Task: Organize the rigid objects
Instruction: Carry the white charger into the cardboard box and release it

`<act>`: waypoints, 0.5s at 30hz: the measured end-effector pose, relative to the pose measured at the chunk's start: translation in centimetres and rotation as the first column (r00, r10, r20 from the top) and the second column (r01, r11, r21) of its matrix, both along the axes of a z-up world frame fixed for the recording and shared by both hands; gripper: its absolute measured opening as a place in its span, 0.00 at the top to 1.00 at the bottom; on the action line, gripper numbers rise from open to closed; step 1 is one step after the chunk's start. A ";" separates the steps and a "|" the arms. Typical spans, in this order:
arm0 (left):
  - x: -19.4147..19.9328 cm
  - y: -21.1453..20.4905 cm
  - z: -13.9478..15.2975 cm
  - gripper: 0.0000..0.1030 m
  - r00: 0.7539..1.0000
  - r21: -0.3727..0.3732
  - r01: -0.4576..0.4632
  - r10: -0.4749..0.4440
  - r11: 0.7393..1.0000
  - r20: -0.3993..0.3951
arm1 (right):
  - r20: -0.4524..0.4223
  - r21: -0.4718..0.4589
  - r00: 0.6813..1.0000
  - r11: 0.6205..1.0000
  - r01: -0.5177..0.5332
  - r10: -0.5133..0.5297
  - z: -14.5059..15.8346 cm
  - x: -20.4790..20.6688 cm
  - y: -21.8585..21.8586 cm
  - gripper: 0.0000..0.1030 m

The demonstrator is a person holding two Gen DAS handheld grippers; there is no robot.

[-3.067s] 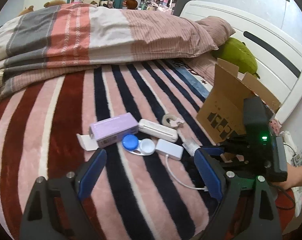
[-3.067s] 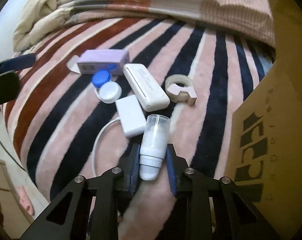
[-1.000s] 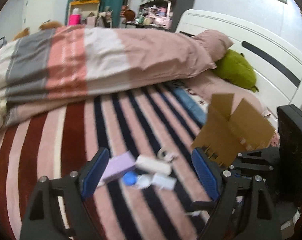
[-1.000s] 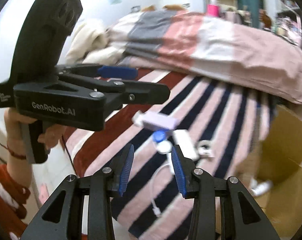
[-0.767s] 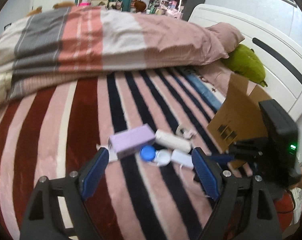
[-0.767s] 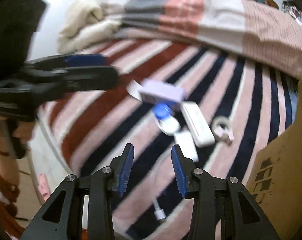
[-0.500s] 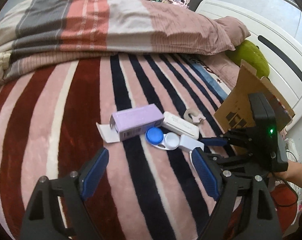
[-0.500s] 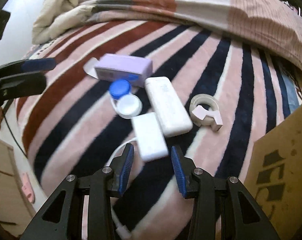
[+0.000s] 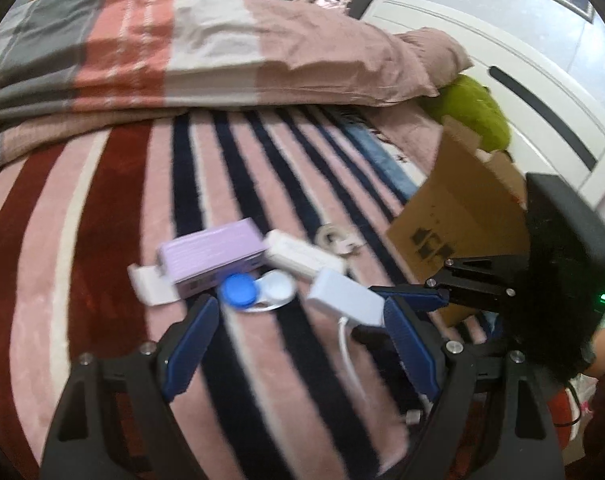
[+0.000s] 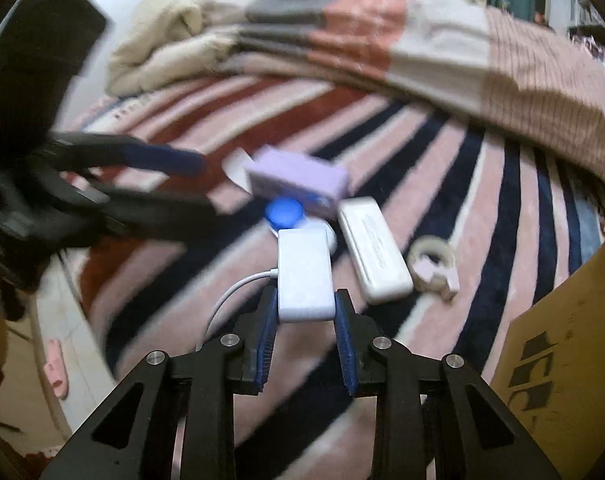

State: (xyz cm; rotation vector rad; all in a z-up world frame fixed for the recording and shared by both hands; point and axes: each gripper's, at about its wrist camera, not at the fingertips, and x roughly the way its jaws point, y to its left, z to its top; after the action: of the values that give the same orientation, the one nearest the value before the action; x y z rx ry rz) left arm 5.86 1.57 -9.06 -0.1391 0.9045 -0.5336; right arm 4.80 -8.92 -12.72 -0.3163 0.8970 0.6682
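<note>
Right gripper (image 10: 305, 316) has its blue-padded jaws clamped on the near end of the white adapter (image 10: 305, 276), a flat rounded-corner plastic block with a thin white cable (image 10: 238, 289) trailing off its left side; it appears lifted slightly off the blanket, though motion blur makes that uncertain. Left gripper (image 9: 298, 344) hovers with jaws wide apart, holding nothing, just near of the cluster. Still loose on the striped plush blanket (image 9: 102, 240): purple carton (image 9: 210, 255) with an open end flap, matte card; blue-and-white contact lens case (image 9: 254, 290), two round glossy cups; long white plastic case (image 10: 372, 250), smooth, rounded edges; small tape dispenser (image 10: 432, 266) with a translucent roll, far right of the group. Open cardboard box (image 9: 458, 216) stands at the right, corrugated, flaps up; its inside is not visible here. Judgement: sorting is partway at best, one item in hand, four hard items left to move, the box the likely destination.
</note>
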 end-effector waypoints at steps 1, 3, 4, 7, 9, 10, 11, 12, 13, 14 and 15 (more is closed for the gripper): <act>0.0 -0.4 0.5 0.22 1.000 -0.014 0.016 -0.016 1.000 0.005 | 0.017 0.010 1.000 1.000 -0.005 0.005 0.8 -0.4 0.1 0.78; 0.1 -0.9 1.6 0.37 0.999 -0.038 0.038 -0.038 0.999 0.011 | 0.053 0.033 0.998 0.999 -0.015 0.013 2.6 -1.3 0.3 0.78; 0.2 -1.1 2.2 0.40 0.998 -0.063 0.054 -0.053 0.997 0.014 | 0.081 0.046 0.997 0.999 -0.023 0.019 3.8 -1.8 0.3 0.78; 0.3 -2.0 4.3 0.62 0.994 -0.134 0.106 -0.103 0.985 0.026 | 0.126 0.057 0.992 0.998 -0.028 0.021 6.2 -2.5 0.1 0.78; 0.1 -2.9 5.9 0.62 0.991 -0.119 0.121 -0.114 0.985 0.063 | 0.150 0.062 0.989 0.998 -0.013 0.003 7.4 -2.8 -0.4 0.78; 0.2 -3.4 6.5 0.62 0.990 -0.114 0.128 -0.120 0.985 0.077 | 0.160 0.067 0.987 0.998 -0.008 -0.003 7.9 -2.9 -0.7 0.78; 0.3 -3.9 7.2 0.62 0.988 -0.110 0.135 -0.126 0.985 0.087 | 0.172 0.075 0.985 0.997 0.001 -0.014 8.5 -3.0 -1.0 0.78; 0.5 -4.6 7.9 0.62 0.986 -0.108 0.143 -0.133 0.984 0.096 | 0.183 0.085 0.983 0.996 0.011 -0.026 9.1 -3.0 -1.5 0.78; 0.7 -5.3 8.6 0.63 0.985 -0.106 0.152 -0.141 0.983 0.105 | 0.200 0.090 0.979 0.996 0.025 -0.042 9.9 -3.1 -2.1 0.78; 0.9 -6.0 9.1 0.63 0.983 -0.103 0.159 -0.148 0.982 0.112 | 0.211 0.091 0.976 0.995 0.034 -0.053 10.4 -3.1 -2.5 0.78; 1.2 -6.9 9.7 0.63 0.980 -0.097 0.172 -0.160 0.980 0.120 | 0.223 0.095 0.972 0.994 0.050 -0.070 11.1 -3.0 -3.2 0.78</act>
State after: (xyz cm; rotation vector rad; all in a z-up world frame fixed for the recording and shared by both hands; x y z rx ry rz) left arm 7.02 -5.34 0.59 -0.1301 0.7820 -0.7396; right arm 1.82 -12.12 -1.66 -0.2787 0.6551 0.6011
